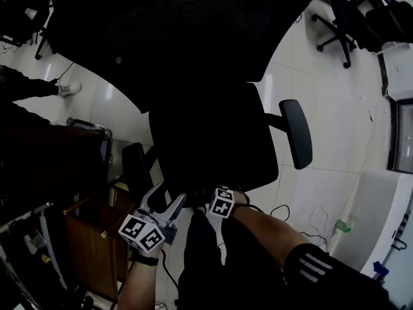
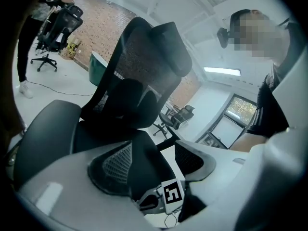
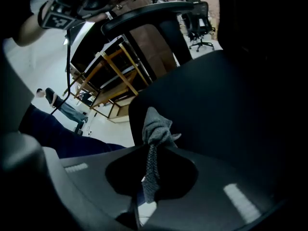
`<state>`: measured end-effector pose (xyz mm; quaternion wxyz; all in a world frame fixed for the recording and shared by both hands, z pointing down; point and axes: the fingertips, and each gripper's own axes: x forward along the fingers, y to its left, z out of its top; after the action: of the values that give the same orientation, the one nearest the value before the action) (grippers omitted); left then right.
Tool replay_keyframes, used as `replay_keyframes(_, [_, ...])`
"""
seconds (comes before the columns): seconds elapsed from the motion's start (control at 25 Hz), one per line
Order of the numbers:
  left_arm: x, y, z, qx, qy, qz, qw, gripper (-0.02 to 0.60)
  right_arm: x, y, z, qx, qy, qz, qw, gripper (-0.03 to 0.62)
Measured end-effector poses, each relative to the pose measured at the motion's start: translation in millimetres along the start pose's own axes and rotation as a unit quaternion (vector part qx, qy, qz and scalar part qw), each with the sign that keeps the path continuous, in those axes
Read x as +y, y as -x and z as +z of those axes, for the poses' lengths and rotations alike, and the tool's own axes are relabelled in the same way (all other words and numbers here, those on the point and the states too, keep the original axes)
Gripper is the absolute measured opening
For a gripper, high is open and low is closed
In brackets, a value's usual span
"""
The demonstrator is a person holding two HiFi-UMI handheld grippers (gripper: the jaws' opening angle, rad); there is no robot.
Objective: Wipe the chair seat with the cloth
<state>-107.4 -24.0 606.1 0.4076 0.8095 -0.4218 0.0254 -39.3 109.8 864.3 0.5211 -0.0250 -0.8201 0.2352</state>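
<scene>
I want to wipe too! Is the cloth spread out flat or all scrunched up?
Scrunched up. The grey cloth sticks out of the shut right gripper in a crumpled bunch.

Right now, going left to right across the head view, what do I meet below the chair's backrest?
Wooden shelf unit → left gripper, tongs open → right gripper, tongs shut on the cloth → chair armrest → small green object on the floor.
</scene>
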Motion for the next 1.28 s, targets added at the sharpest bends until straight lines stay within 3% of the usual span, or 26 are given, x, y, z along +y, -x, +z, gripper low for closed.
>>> replay_keyframes(0.32, [-40,-35,11,0.013,-0.012,-0.029,0.9994,0.301,-86,110,-175,0.066,-0.095,-0.108,0.987,0.032])
replay_keyframes(0.48, [-56,-50,8,0.016,-0.011,-0.040,0.9990,0.301,-106,154,-222,0.077,-0.138,-0.153,0.975,0.032])
replay_keyframes(0.6, [-60,-54,12,0.013,-0.012,-0.043,0.9989,0.301,-109,165,-227,0.069,-0.167,-0.165,0.970,0.032])
replay_keyframes(0.72, [-67,-53,26,0.001,-0.016,-0.046,0.9988,0.300,-102,172,-197,0.014,-0.201,-0.151,0.968,0.032])
replay_keyframes(0.84, [-90,-41,51,-0.029,-0.022,-0.058,0.9977,0.301,-73,193,-132,-0.071,-0.195,-0.124,0.970,0.032])
replay_keyframes(1.04, [-144,-9,111,-0.085,-0.082,-0.072,0.9904,0.291,-39,277,0,-0.218,-0.098,-0.122,0.963,0.032])
replay_keyframes(1.16, [-179,11,140,-0.112,-0.136,-0.074,0.9816,0.254,-7,333,60,-0.297,-0.052,-0.090,0.949,0.032])
replay_keyframes(1.28, [-204,29,163,-0.138,-0.157,-0.075,0.9751,0.252,21,388,98,-0.354,-0.019,-0.073,0.932,0.031])
